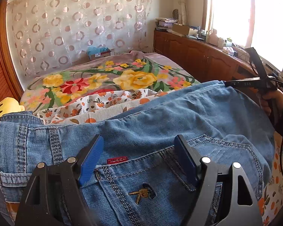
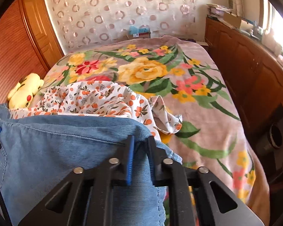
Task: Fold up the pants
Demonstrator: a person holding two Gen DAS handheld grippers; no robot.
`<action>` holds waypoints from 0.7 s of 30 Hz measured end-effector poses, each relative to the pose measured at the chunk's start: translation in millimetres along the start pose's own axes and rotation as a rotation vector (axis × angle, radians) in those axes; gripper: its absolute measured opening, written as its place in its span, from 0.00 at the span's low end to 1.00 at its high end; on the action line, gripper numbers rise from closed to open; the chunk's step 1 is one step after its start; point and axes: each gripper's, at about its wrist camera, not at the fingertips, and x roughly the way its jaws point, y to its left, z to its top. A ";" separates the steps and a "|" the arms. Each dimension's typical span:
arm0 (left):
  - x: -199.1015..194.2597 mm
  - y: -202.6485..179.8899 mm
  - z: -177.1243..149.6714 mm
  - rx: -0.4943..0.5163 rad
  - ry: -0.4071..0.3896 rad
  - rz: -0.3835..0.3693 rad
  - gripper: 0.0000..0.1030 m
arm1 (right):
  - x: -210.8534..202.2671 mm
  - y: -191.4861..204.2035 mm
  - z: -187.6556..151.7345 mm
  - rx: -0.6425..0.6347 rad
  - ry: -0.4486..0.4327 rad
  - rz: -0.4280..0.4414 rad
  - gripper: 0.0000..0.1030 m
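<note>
A: Across the bed (image 2: 207, 113), over the flowered blanket (image 1: 137, 79), where do the pants sit?

B: The pants (image 1: 160, 116) lie at the near edge, on top of an orange-print cloth (image 2: 96, 98), spread sideways. The waistband and back pocket (image 1: 145, 180) are at the left end, a leg runs off toward the right. I'd say they are laid flat like that so the two ends can be brought together.

A: And who has hold of them?

B: The right gripper (image 2: 140, 162) does. Its jaws are closed on the denim at the leg's far end, the cloth pinched between the blue pads. That looks like the corner meant to be carried over for the fold.

A: The other one?

B: The left gripper (image 1: 139, 158) hovers over the pocket with its jaws wide apart, one on each side of the red label (image 1: 117, 159). Nothing is clamped; it seems placed to take the waist end.

A: Anything else nearby?

B: A yellow plush toy (image 2: 24, 90) beside the wardrobe, well apart from the work.
</note>
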 end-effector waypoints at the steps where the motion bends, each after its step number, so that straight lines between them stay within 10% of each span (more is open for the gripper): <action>1: -0.7 0.4 0.3 -0.001 -0.005 -0.003 0.76 | -0.3 3.3 0.8 -0.020 -0.001 -0.018 0.08; 12: -7.9 6.8 -3.0 -0.026 -0.049 -0.039 0.75 | -15.5 21.4 15.7 -0.072 -0.116 -0.132 0.05; 21: -8.8 8.0 -4.1 -0.026 -0.051 -0.040 0.76 | 17.4 29.3 3.2 -0.057 -0.003 -0.177 0.11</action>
